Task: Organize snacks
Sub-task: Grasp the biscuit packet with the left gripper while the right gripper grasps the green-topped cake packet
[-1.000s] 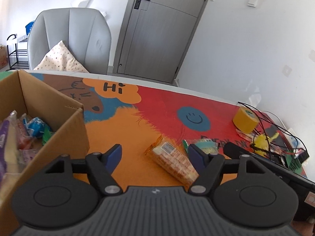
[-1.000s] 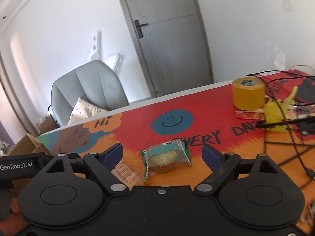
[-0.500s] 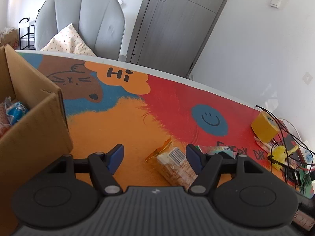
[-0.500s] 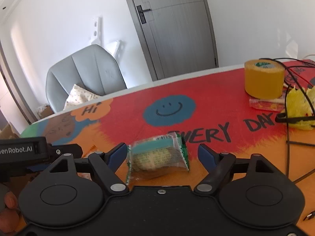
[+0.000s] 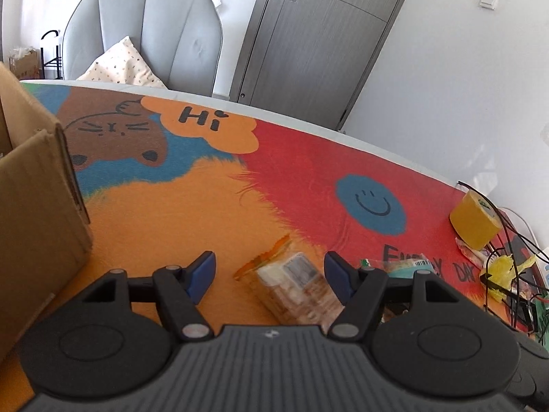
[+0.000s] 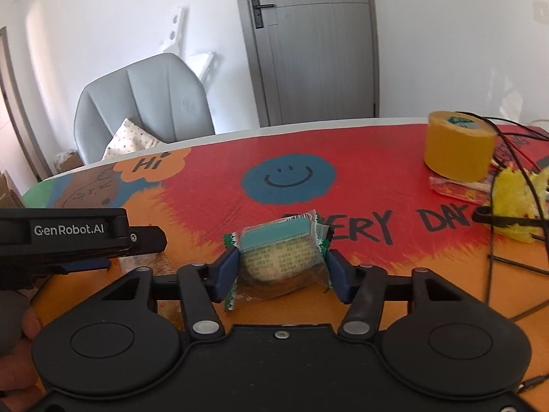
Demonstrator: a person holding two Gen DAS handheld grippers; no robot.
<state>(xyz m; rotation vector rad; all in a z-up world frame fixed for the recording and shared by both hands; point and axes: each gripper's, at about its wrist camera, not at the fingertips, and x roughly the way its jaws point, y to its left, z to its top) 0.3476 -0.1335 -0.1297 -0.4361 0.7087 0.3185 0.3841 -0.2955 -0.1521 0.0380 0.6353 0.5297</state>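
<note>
Cardboard is the nearest material in the left wrist view: a brown box (image 5: 37, 213) stands on the table at the left edge, just beside the left gripper (image 5: 269, 273). Only its outer wall and a bit of the rim show, so I cannot tell what is inside it.

The left gripper hangs low over the table mat (image 5: 164, 213) with its blue pads wide apart. Between them, closer to the right pad, lies a clear packet of biscuits (image 5: 295, 286) with an orange end, flat on the orange part of the mat. The pads do not touch it. In the right wrist view this same gripper comes in from the left as a black bar with white lettering, and a bit of the person's hand (image 6: 17, 329) is seen under it.

The right gripper (image 6: 281, 271) is also low and level with the table. Its two blue pads have narrowed onto a small snack in a teal and green wrapper (image 6: 279, 254), one pad at each side of it and pressed to the wrapper. The snack sits near the black letters printed on the mat.

Farther away, on the red part of the mat, a roll of yellow tape (image 6: 458, 146) stands on a flat clear packet, beside some black cables (image 6: 514, 158) and a yellow fluffy thing (image 6: 514, 202). Behind the table there is a grey chair (image 6: 144, 103) with a dotted cushion (image 6: 128, 139), then a grey door (image 6: 308, 44) in a white wall.
</note>
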